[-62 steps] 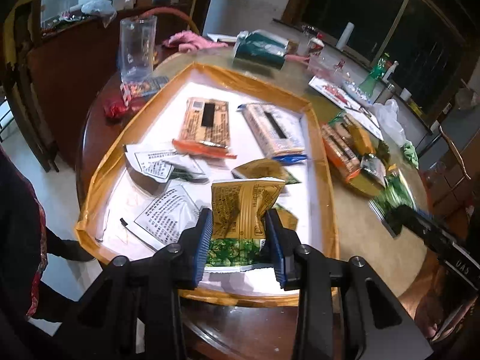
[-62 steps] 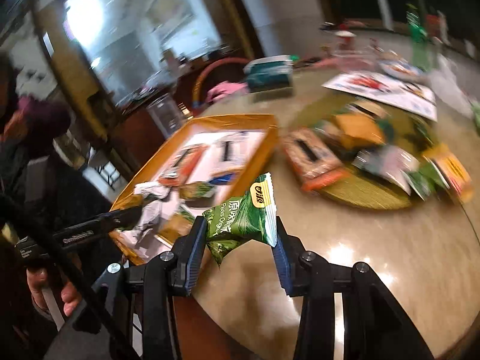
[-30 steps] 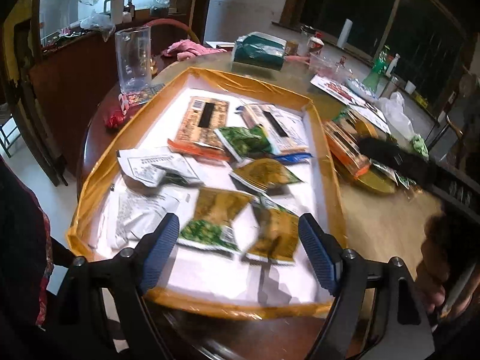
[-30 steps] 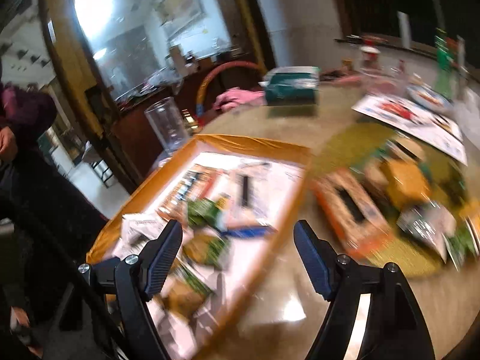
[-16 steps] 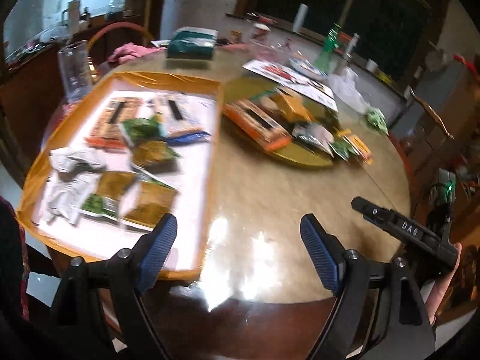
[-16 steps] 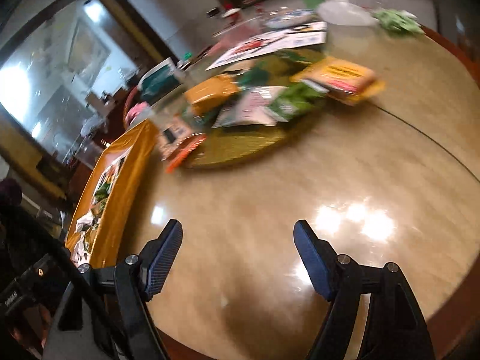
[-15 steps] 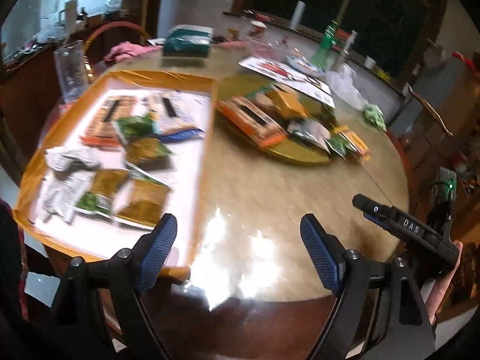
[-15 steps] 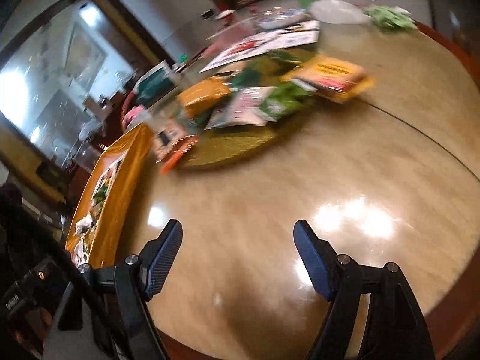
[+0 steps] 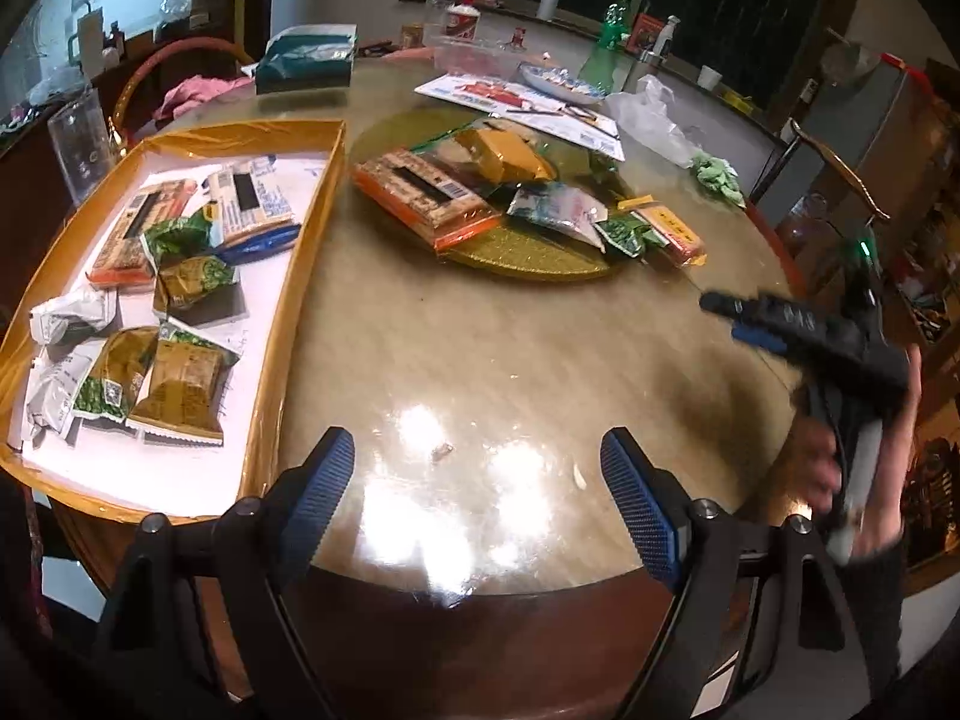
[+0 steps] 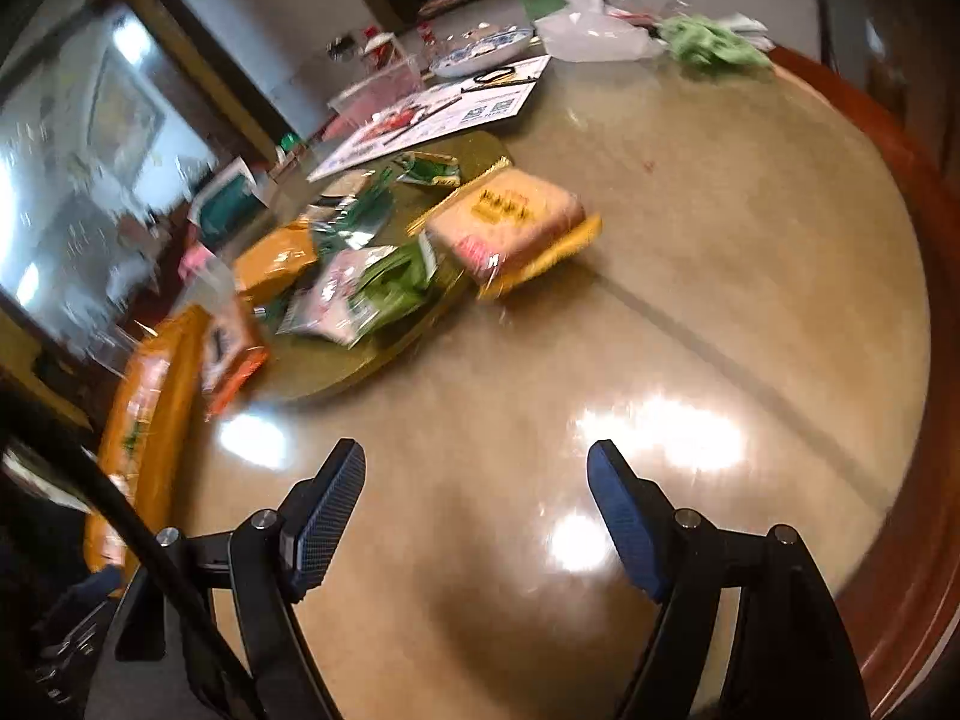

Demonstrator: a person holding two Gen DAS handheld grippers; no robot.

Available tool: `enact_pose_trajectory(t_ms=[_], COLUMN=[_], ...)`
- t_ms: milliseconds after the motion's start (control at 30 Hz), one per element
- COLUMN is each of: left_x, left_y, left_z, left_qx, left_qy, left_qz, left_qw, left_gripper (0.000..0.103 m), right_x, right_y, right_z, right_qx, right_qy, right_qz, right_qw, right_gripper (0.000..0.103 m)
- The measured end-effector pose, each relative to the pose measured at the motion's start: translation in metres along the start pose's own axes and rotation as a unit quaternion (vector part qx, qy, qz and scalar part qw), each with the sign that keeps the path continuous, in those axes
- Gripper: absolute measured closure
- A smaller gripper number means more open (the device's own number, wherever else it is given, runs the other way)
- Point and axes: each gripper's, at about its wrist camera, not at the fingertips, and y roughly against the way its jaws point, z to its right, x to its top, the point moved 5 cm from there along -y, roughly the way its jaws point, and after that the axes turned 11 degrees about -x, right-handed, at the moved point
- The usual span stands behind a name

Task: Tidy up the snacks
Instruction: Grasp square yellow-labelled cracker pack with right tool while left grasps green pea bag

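Both packets dropped in the tray (image 9: 312,192), left gripper (image 9: 480,480) and right gripper (image 10: 474,498) had swung, jaws wide and empty, over bare tabletop (image 9: 492,348) toward the remaining snacks (image 9: 540,204) on the mat (image 9: 528,255).

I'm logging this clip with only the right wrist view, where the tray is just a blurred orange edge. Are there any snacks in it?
Observer: Yes. The left wrist view shows the orange tray holding several packets, among them a brown packet near its front edge.
Operator: Is the left gripper carrying anything?
Observer: No. The left gripper is open and empty above the bare table.
Operator: How does my own gripper look from outside?
Observer: The right gripper is held in a hand over the table's right side.
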Motion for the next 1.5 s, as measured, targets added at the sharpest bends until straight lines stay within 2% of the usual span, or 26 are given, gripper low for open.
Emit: enact_pose_trajectory(t_ms=[100, 167, 300, 333, 400, 500, 600, 667, 867, 1067, 1167, 1267, 1367, 1500], left_x=[0.001, 0.002, 0.004, 0.004, 0.005, 0.005, 0.006, 0.005, 0.002, 0.011, 0.026, 0.05, 0.073, 0.104], left_y=[-0.001, -0.004, -0.003, -0.002, 0.001, -0.002, -0.005, -0.005, 0.0, -0.015, -0.031, -0.055, -0.093, -0.142], left_z=[-0.004, -0.008, -0.013, -0.014, -0.018, -0.023, -0.021, -0.02, -0.011, 0.0, 0.02, 0.046, 0.062, 0.077], left_qx=[-0.001, 0.012, 0.01, 0.007, 0.014, 0.014, 0.003, 0.008, -0.009, -0.013, -0.011, -0.006, -0.024, -0.018], left_qy=[0.002, 0.003, 0.015, 0.014, 0.013, 0.022, 0.018, 0.013, 0.007, 0.015, -0.022, -0.08, -0.086, -0.071], left_qz=[0.002, 0.0, -0.003, 0.001, 0.012, 0.008, 0.003, 0.005, 0.012, 0.003, -0.002, -0.007, -0.041, -0.073], left_qw=[1.0, 0.9999, 0.9998, 0.9999, 0.9997, 0.9996, 0.9998, 0.9999, 0.9999, 0.9998, 0.9997, 0.9968, 0.9951, 0.9946], left_gripper=[0.019, 0.019, 0.019, 0.019, 0.019, 0.019, 0.019, 0.019, 0.019, 0.019, 0.019, 0.018, 0.019, 0.019], right_x=[0.028, 0.053, 0.096, 0.103, 0.104, 0.095, 0.087, 0.084, 0.059, 0.019, -0.005, -0.021, -0.027, -0.023], right_y=[-0.006, -0.008, -0.03, -0.042, -0.057, -0.067, -0.069, -0.066, -0.043, -0.011, 0.005, 0.015, 0.02, 0.023], right_z=[0.005, 0.007, 0.001, -0.001, -0.003, -0.012, -0.02, -0.02, 0.001, 0.025, 0.026, 0.023, 0.022, 0.036], right_qx=[0.009, 0.014, -0.023, -0.031, -0.019, -0.015, -0.069, -0.084, -0.114, -0.146, -0.152, -0.152, -0.148, -0.105], right_qy=[0.009, 0.015, 0.068, 0.081, 0.101, 0.127, 0.165, 0.166, 0.121, 0.056, 0.048, 0.033, 0.018, -0.034], right_qz=[0.002, 0.009, 0.017, 0.012, -0.005, -0.018, -0.004, -0.002, -0.003, 0.024, 0.038, 0.051, 0.068, 0.08], right_qw=[1.0, 1.0, 0.997, 0.996, 0.995, 0.992, 0.984, 0.982, 0.986, 0.987, 0.986, 0.987, 0.986, 0.991], right_gripper=[0.026, 0.026, 0.024, 0.024, 0.024, 0.023, 0.024, 0.028, 0.029, 0.029, 0.029, 0.029, 0.029, 0.03])
